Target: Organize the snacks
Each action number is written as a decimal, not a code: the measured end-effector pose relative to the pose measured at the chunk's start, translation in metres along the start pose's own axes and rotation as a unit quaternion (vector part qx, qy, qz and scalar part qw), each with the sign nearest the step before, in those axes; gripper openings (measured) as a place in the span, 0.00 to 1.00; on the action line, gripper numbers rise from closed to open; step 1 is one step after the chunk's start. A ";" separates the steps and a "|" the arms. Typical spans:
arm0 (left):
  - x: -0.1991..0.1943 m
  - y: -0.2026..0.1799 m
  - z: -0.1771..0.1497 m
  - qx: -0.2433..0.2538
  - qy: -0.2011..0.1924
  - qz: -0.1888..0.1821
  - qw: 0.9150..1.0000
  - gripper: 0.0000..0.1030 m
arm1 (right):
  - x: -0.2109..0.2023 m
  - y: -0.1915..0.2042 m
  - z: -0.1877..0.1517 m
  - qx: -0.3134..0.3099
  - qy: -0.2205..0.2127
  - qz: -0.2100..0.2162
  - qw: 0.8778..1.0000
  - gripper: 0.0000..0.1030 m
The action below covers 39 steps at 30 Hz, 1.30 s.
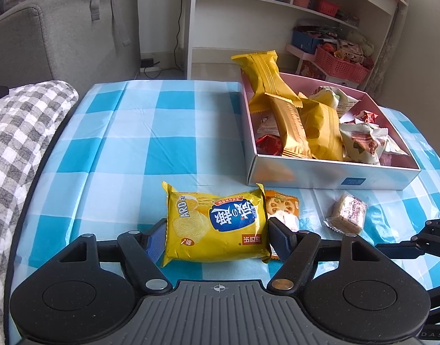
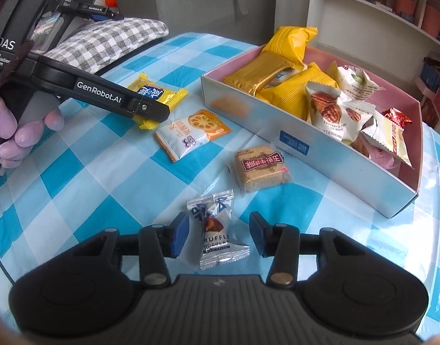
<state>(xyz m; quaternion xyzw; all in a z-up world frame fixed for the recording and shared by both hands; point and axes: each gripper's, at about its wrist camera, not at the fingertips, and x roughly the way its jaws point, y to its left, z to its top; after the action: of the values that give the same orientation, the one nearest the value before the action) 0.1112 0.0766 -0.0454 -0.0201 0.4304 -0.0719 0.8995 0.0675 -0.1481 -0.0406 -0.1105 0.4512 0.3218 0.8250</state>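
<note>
Your left claw pinches the yellow cracker pack; your right claw stands spread around the chocolate.

Your left claw (image 1: 217,234) has both blue pads pressed against the sides of the yellow cracker pack (image 1: 215,225), which lies flat on the blue checked tablecloth (image 1: 139,132), just in front of the snack box (image 1: 329,176). An orange-and-white packet (image 1: 283,211) lies touching the pack's right edge, and a wrapped brown square cake (image 1: 348,214) sits a little further right, apart from it. Your right claw (image 2: 218,237) is spread wide, with the silver truffle chocolate (image 2: 217,235) lying on the cloth between its fingers; neither pad touches the wrapper. The box (image 2: 291,132) is already piled with yellow packs, nut packets and red sweets, and stands beyond both claws.
</note>
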 end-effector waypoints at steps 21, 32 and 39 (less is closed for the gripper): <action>-0.033 -0.010 0.003 -0.001 -0.017 -0.013 1.000 0.71 | -0.028 0.000 0.020 0.034 -0.042 -0.007 0.999 0.17; -0.037 -0.026 0.019 -0.013 -0.031 -0.025 0.999 0.70 | -0.046 -0.050 0.034 0.128 -0.094 -0.046 0.986 0.17; -0.031 -0.057 0.037 0.001 -0.047 -0.040 0.998 0.70 | -0.047 -0.089 0.035 0.204 -0.111 -0.057 0.971 0.17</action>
<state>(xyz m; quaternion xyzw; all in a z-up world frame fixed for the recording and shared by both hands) 0.1141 0.0242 0.0071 -0.0398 0.3863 -0.1071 0.9153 0.1290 -0.2198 0.0087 0.0704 0.4061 0.1856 0.8920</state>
